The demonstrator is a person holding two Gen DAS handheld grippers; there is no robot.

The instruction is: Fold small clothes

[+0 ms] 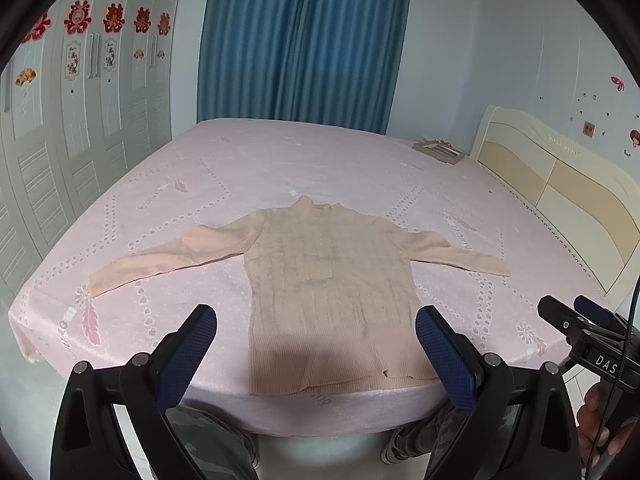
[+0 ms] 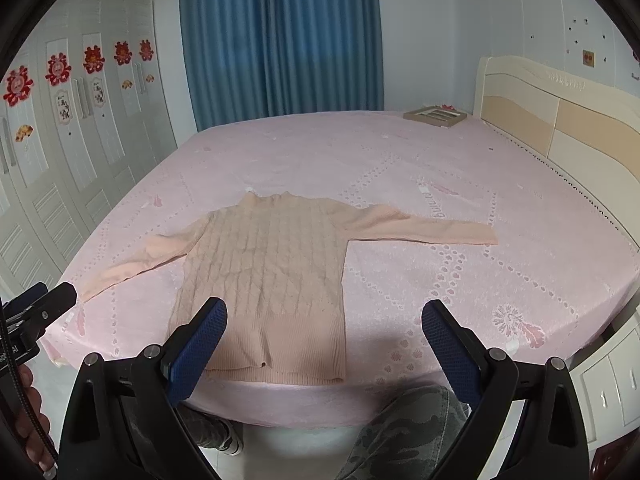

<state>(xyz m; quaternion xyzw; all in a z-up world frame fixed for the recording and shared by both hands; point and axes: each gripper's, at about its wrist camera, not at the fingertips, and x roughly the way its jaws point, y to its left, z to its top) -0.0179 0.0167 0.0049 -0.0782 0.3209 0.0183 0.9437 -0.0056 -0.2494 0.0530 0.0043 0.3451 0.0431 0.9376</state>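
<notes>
Folding not begun: the peach cable-knit sweater (image 1: 326, 280) lies flat on the pink bed (image 1: 280, 160). Your left tongs (image 1: 316, 344) and right tongs (image 2: 324, 336) are spread, empty. Likely next: pinch a sleeve cuff.

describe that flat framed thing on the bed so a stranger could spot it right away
Start at the cream headboard and go to the pink bed's far corner, beside the blue curtain. The flat tan frame lies there, the only rigid item, far from the peach sweater.

Peach cable-knit sweater (image 1: 324, 280) lies flat on a pink bedspread (image 1: 280, 168), sleeves outspread; left gripper (image 1: 316, 354) hovers wide open above its hem, apparently not touching
</notes>
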